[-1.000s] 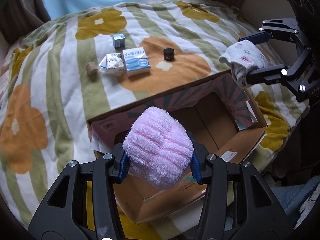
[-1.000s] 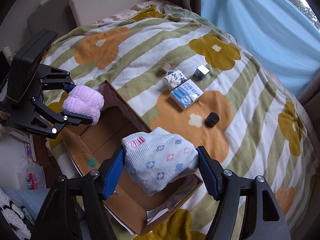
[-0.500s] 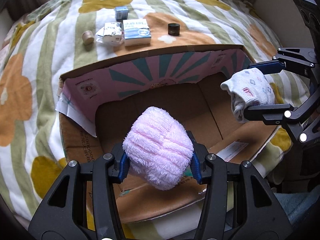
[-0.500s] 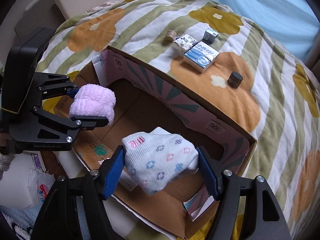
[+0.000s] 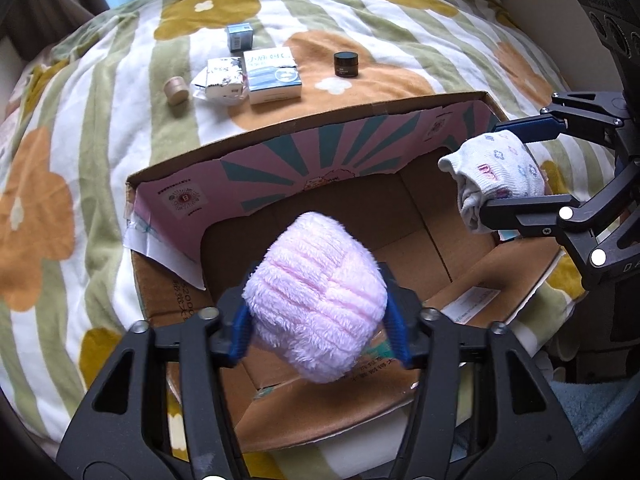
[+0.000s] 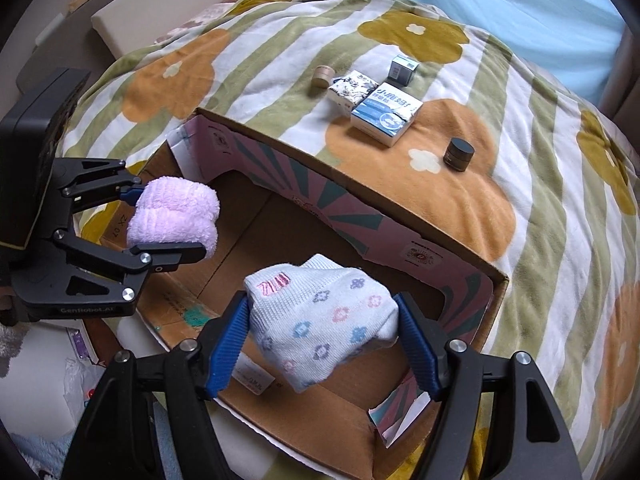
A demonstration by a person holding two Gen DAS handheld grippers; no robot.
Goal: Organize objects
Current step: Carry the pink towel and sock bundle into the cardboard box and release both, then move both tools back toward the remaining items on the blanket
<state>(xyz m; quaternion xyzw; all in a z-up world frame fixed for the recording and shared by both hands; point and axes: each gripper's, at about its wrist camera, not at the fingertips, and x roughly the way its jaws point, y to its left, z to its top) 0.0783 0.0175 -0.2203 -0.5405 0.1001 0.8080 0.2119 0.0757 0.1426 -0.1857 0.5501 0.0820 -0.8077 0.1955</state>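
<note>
My left gripper (image 5: pixel 318 326) is shut on a fluffy pink sock bundle (image 5: pixel 316 300) and holds it above the near left part of an open cardboard box (image 5: pixel 304 144). My right gripper (image 6: pixel 324 344) is shut on a white sock bundle with small flowers (image 6: pixel 320 320) and holds it above the box's right end (image 6: pixel 492 280). The pink bundle (image 6: pixel 174 212) and left gripper (image 6: pixel 160 220) show at the left of the right wrist view. The white bundle (image 5: pixel 496 176) and right gripper (image 5: pixel 516 168) show at the right of the left wrist view.
The box sits on a bed with a striped flowered blanket (image 5: pixel 80 128). Beyond it lie a blue-white carton (image 5: pixel 272 76), a patterned packet (image 5: pixel 222 80), a small grey box (image 5: pixel 240 38), a dark jar (image 5: pixel 346 64) and a tan spool (image 5: pixel 176 90).
Both grippers moved forward over the box, then held nearly still for the last half second. Each still holds its sock bundle.
</note>
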